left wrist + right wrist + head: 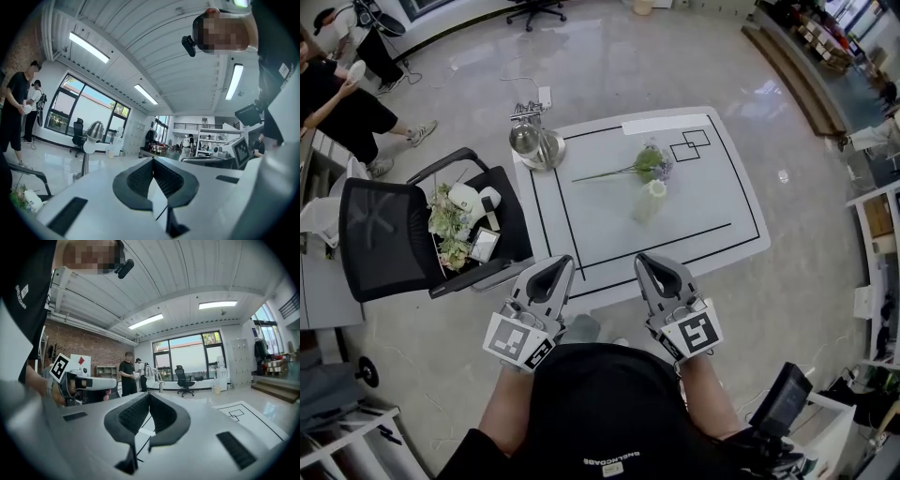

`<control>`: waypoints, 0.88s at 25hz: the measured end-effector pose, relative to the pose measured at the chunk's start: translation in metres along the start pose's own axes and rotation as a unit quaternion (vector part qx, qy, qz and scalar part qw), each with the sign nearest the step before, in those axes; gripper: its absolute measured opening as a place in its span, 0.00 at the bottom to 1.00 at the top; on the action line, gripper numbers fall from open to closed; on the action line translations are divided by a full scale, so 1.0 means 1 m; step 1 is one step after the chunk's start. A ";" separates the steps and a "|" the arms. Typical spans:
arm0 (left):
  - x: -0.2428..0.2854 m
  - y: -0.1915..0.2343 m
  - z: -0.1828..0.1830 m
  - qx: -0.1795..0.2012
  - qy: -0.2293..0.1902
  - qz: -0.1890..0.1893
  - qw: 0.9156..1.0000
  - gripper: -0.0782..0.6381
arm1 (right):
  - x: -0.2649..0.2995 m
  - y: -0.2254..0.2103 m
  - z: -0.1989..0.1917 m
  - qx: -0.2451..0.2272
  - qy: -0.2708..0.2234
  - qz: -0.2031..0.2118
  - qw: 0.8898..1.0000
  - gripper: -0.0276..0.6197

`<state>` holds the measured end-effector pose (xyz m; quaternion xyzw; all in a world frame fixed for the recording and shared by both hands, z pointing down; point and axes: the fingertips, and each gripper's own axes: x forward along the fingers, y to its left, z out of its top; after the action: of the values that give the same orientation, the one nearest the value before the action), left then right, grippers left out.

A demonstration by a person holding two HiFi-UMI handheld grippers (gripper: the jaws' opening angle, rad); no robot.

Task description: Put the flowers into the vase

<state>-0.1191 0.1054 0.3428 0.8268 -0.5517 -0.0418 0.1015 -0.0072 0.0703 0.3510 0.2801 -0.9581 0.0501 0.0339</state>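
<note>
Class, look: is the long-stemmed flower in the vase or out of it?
Out: the flower lies flat on the table, its stem stretched out, near the vase.

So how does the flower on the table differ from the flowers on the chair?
The table flower is one long stem lying on the white table; the chair flowers are a heaped bunch on the black chair seat. The table flower looks purplish, the chair flowers pale. Both lie loose.

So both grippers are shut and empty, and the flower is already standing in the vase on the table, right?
Not quite. The flower lies flat on the table beside the vase, not in it; the head view shows this. The left gripper and right gripper are indeed shut and empty.
</note>
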 end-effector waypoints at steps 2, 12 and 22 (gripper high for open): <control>0.000 0.014 0.002 -0.002 0.001 -0.005 1.000 0.12 | 0.014 -0.001 0.002 -0.007 0.004 -0.011 1.000 0.06; -0.002 0.060 0.002 0.016 0.022 -0.036 0.999 0.12 | 0.058 0.002 -0.001 -0.023 0.009 -0.026 0.999 0.06; 0.020 0.067 -0.009 0.016 0.054 -0.075 0.996 0.12 | 0.073 -0.006 0.003 -0.020 0.027 -0.040 0.999 0.06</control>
<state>-0.1703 0.0637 0.3665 0.8685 -0.4821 0.0040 0.1149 -0.0658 0.0264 0.3557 0.3164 -0.9455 0.0373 0.0668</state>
